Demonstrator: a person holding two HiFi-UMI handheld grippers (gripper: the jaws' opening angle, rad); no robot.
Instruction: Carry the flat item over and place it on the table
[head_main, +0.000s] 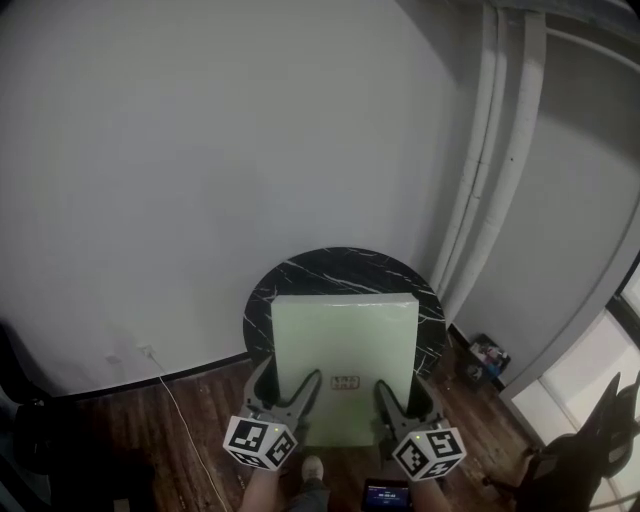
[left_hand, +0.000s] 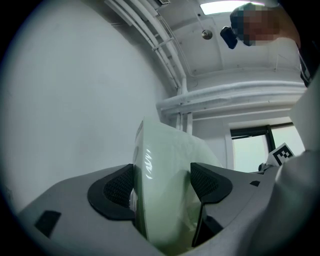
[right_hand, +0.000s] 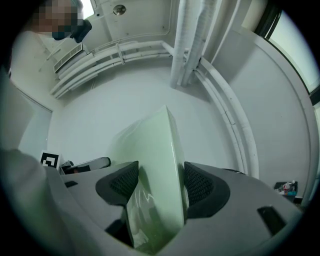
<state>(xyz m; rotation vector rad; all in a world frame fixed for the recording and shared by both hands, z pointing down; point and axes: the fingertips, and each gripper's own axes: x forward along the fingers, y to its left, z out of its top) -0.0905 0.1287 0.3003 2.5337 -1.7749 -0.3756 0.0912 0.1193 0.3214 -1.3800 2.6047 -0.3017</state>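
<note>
Looming wall (head_main: 180, 150), pipes (head_main: 510, 150) behind black table (head_main: 330, 268)

White wall (head_main: 200, 150), plain and matte. Two white pipes (head_main: 505, 150) run up it at right. Floor (head_main: 200, 410): dark wood planks. A round black table (head_main: 330, 268) with white veining stands against the wall. A white cable (head_main: 186, 425) trails over the floor from a wall outlet (head_main: 148, 352). Bright window (head_main: 600, 375) at lower right, with a dark chair (head_main: 590, 455) beside it. Ceiling light (left_hand: 225, 6) lit.

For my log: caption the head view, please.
Left gripper and right gripper clamp the near edge of a pale green flat box over a round black table.
</note>
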